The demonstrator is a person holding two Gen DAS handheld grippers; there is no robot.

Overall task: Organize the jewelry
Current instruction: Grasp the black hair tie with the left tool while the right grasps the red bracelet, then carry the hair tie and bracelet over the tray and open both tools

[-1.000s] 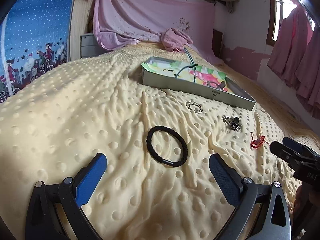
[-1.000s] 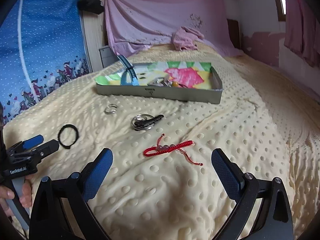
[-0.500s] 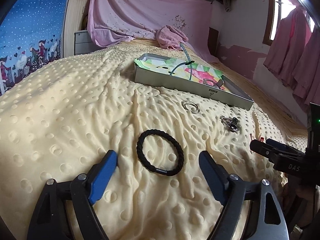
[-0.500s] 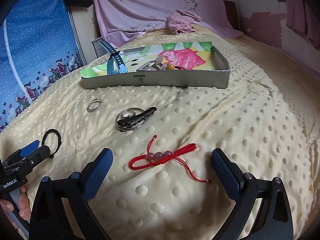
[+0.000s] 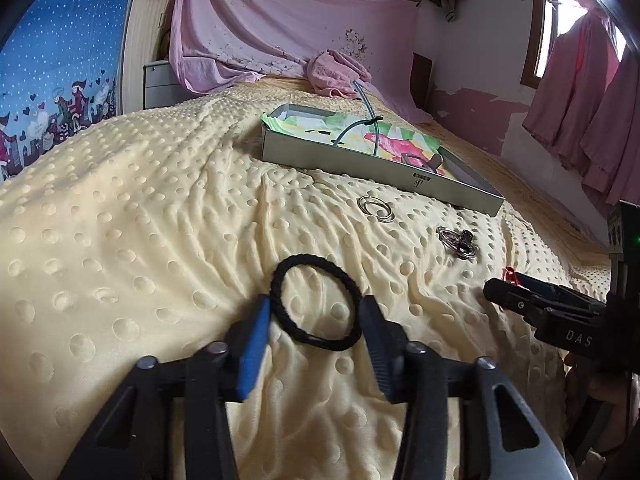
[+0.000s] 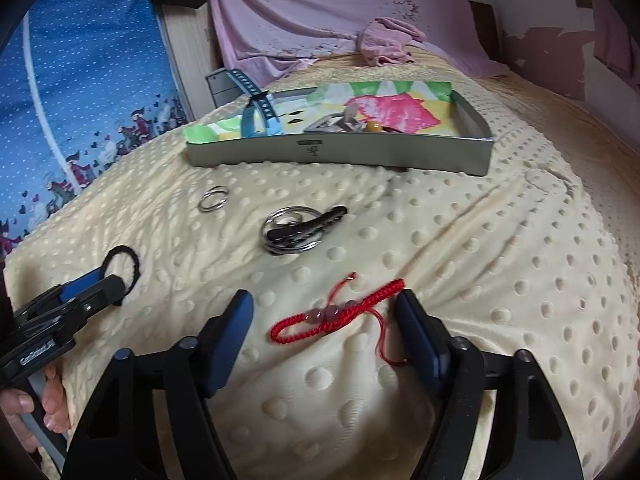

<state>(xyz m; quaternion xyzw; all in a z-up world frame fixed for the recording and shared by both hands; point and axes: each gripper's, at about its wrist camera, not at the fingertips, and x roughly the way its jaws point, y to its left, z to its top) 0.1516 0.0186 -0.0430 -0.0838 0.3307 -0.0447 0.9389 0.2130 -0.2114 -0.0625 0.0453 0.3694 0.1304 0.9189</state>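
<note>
A black hair tie (image 5: 308,258) lies flat on the yellow dotted blanket, and its near half is between the fingertips of my left gripper (image 5: 314,312). Those jaws are closing, with the tips at the tie's sides and the ring still round. A red braided bracelet (image 6: 340,314) with pink beads lies between the fingers of my right gripper (image 6: 324,304). Its jaws are closing too, and its right finger (image 6: 412,320) is at the bracelet's end. The grey tray (image 5: 380,168) (image 6: 340,156) stands beyond, holding a blue strap (image 6: 256,112) and small pieces.
Two linked silver rings (image 5: 376,208) (image 6: 214,198) and a key ring with a black clip (image 5: 458,240) (image 6: 300,228) lie before the tray. A pink cloth heap (image 5: 336,74) sits at the bed's head. A blue patterned curtain (image 5: 52,60) hangs left. A hand (image 6: 24,412) grips the left tool.
Both pairs of jaws have narrowed. The left gripper has edged up to the hair tie, which now lies between its tips. The right gripper has come down and forward over the red bracelet.
</note>
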